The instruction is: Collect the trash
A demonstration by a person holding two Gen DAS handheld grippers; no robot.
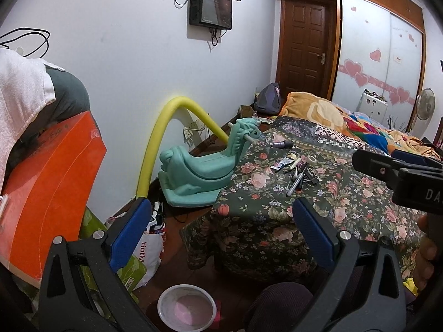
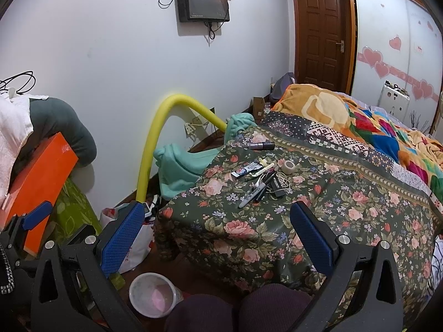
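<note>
A heap of small litter (image 2: 263,177) lies on the floral bedspread (image 2: 346,207): a wrapper (image 2: 245,170), markers (image 2: 253,196), a tape roll (image 2: 289,166), a dark tube (image 2: 261,146). It also shows in the left wrist view (image 1: 299,170). A round white bin (image 1: 187,303) with a pink liner stands on the floor below the bed corner, also in the right wrist view (image 2: 152,294). My left gripper (image 1: 221,232) is open and empty, over the floor by the bed corner. My right gripper (image 2: 218,235) is open and empty, short of the heap; its body shows in the left wrist view (image 1: 398,171).
A teal rocking horse (image 1: 199,168) and a yellow foam tube (image 1: 160,144) stand by the wall. An orange box (image 1: 49,193) and piled cloth are at left. A white plastic bag (image 1: 149,251) lies on the floor. My knees (image 2: 249,310) are below.
</note>
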